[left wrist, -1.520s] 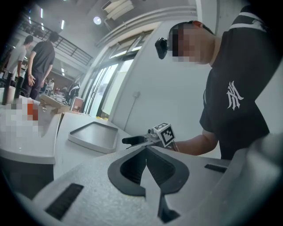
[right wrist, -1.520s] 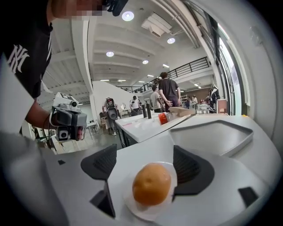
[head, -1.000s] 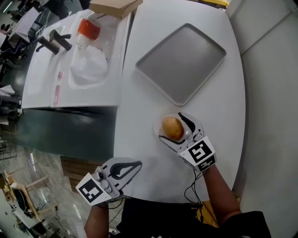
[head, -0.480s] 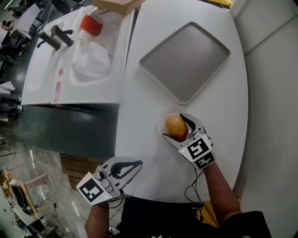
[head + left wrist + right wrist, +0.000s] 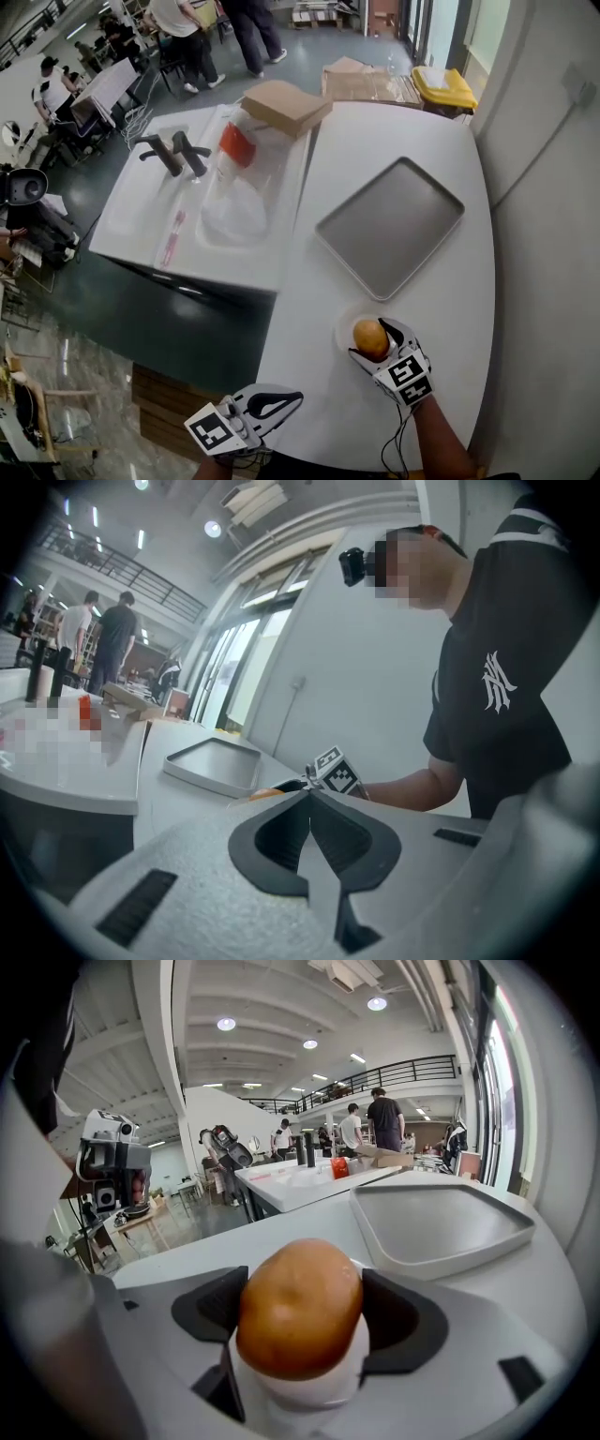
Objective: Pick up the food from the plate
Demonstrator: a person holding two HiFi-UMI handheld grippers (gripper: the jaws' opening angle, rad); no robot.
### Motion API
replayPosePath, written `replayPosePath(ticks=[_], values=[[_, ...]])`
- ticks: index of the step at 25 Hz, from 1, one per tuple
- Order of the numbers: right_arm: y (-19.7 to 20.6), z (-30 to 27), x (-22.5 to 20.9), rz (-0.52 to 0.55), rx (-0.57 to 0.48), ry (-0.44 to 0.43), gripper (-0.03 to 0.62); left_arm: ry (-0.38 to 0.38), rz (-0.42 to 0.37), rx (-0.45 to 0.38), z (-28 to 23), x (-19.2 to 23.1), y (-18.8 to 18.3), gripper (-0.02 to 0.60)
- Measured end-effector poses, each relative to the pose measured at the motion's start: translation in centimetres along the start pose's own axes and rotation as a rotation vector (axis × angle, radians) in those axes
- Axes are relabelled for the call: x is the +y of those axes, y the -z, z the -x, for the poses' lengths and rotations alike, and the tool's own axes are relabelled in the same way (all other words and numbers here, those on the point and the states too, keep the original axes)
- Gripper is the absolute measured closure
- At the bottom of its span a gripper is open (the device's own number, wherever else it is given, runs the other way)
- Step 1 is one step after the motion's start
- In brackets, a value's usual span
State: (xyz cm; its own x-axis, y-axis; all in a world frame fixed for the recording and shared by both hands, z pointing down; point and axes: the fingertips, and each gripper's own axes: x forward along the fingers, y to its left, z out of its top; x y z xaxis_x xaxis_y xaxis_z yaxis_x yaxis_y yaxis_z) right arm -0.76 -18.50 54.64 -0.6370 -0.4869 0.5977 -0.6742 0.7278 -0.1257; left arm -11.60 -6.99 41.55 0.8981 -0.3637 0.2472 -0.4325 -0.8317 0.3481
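Right tongs (image 5: 374,341) are closed on the food (image 5: 371,337): in the right gripper view I see both dark pads (image 5: 398,1321) pressed against the sides of that golden-brown, egg-shaped piece, one on each flank. It sits on the small white plate (image 5: 343,328), which shows as a pale base right under it; I cannot tell whether it has left the plate at all. The plate stands at the near right part of the white table (image 5: 309,366), close to my body. Beyond it, apart from the plate, lies the grey tray (image 5: 389,230), turned at an angle to the table edge. Left tongs (image 5: 287,401) have their jaws shut tip to tip with nothing between them, and I hold them at the table's near left edge, well apart from the plate and pointing across towards my right hand
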Motion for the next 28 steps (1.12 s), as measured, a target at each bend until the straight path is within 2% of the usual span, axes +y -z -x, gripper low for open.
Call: replayPosePath(ticks=[4,8,12,15,21,25,28], values=[[-3.7,3.0,0.6,0.013,-0.105,-0.004,0.217,-0.027,-0.072,-0.042,0.6,-1.7,-2.8,0.575],[-7.5,9.9,2.6,0.01,-0.229,-0.021,0.217,-0.031,-0.186,-0.1,0.6,-6.4,-7.3,0.575],[-10.1,18.7,5.4,-0.04,-0.36,-0.058,0.217,-0.017,-0.192,-0.08,0.4,-12.2,-8.9,0.576],[-11.7,24.6,7.2,-0.065,-0.451,-0.091,0.215,0.025,-0.208,-0.086,-0.5,-15.5,-9.8,0.575],[-11.7,33.7,11.6,-0.056,-0.549,-0.081,0.217,0.113,-0.247,-0.077,-1.2,-21.3,-10.7,0.577],[-11.6,37.1,14.8,-0.094,-0.614,-0.113,0.217,0.161,-0.275,-0.049,-0.8,-23.9,-11.4,0.575],[-10.7,38.2,16.7,-0.106,-0.626,-0.114,0.217,0.207,-0.301,-0.064,-0.3,-25.6,-11.4,0.575]])
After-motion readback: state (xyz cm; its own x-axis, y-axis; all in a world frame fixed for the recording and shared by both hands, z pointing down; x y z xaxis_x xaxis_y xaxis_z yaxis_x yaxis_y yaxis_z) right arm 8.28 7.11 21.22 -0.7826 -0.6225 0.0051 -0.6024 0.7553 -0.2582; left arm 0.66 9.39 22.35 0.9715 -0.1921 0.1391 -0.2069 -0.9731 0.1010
